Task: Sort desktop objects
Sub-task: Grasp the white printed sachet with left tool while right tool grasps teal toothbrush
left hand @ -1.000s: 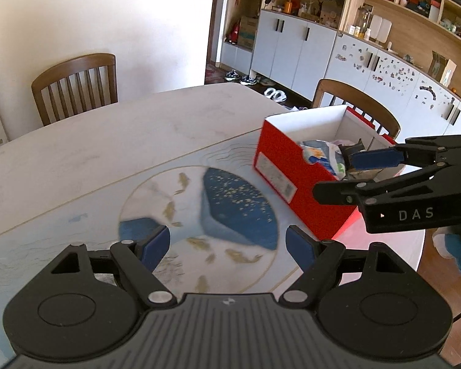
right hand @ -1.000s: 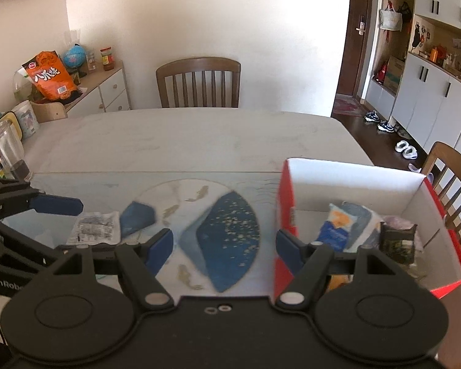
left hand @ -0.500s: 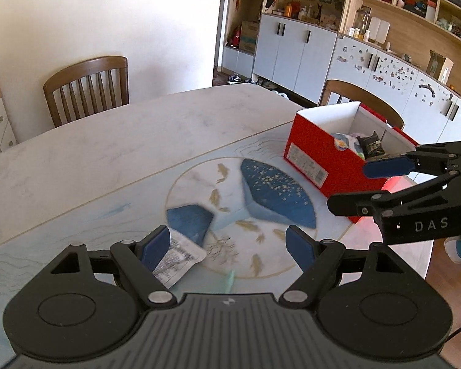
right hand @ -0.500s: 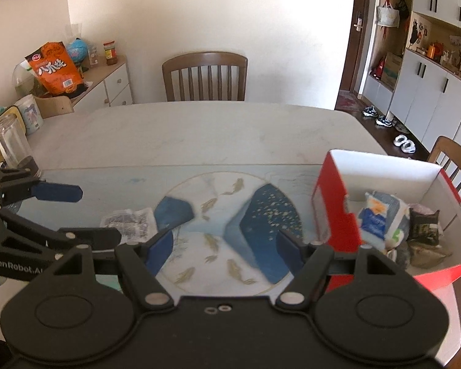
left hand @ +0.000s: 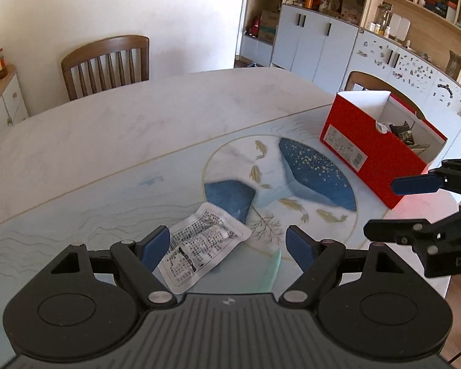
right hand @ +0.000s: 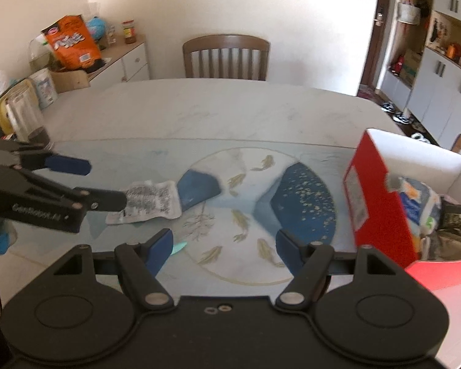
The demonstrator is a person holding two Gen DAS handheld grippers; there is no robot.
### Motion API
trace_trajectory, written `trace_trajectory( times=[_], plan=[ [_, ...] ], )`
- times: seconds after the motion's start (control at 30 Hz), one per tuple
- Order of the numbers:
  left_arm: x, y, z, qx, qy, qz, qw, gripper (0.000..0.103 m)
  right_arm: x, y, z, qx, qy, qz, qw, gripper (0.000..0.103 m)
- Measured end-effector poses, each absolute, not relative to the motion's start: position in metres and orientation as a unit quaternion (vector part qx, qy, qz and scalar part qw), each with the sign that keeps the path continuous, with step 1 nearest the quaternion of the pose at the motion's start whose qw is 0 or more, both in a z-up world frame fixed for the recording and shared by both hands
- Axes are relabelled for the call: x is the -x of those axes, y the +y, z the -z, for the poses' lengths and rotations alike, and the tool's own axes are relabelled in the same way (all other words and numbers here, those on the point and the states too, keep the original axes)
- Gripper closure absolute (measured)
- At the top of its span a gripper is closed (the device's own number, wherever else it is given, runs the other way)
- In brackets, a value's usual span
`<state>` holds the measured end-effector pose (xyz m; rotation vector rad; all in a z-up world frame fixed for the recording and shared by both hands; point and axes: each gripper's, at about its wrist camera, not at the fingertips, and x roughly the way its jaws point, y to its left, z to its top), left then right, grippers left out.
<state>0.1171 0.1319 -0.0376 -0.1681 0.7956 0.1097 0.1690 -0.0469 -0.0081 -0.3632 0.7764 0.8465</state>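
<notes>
A white printed packet (left hand: 202,246) lies flat on the patterned table mat, just ahead of my left gripper (left hand: 229,246) and closer to its left pad. That gripper is open and touches nothing. From the right wrist view the packet (right hand: 150,201) sits at centre left, with the left gripper (right hand: 104,183) hovering over its left end. A red box (right hand: 381,203) with a white inside holds several wrapped items at the right. My right gripper (right hand: 224,246) is open and empty above the mat. It also shows in the left wrist view, where the right gripper (left hand: 384,207) hangs in front of the red box (left hand: 368,153).
A wooden chair (right hand: 226,55) stands at the table's far side and another chair (left hand: 381,83) behind the box. A sideboard (right hand: 116,61) at the left carries an orange snack bag (right hand: 72,41) and jars. A clear container (right hand: 27,120) stands at the table's left edge.
Both grippers have moved left, away from the red box, and sunk lower. The white packet has come into view between the left gripper's fingers. Both jaw openings are unchanged.
</notes>
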Motion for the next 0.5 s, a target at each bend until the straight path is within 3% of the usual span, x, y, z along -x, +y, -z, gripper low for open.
trace_trajectory(
  times=[0.33, 0.4, 0.5],
  plan=[
    [-0.122, 0.146, 0.067, 0.084, 0.389, -0.042, 0.917, 0.010, -0.155, -0.034, 0.022, 0.186, 0.347, -0.440, 0.807, 0.020],
    [-0.124, 0.148, 0.071, 0.076, 0.382, -0.036, 0.921, 0.000, -0.151, -0.032, 0.024, 0.191, 0.334, -0.450, 0.806, 0.011],
    [-0.128, 0.152, 0.078, 0.064, 0.375, -0.020, 0.925, 0.000, -0.144, -0.028, 0.029, 0.199, 0.308, -0.455, 0.811, 0.009]
  ],
)
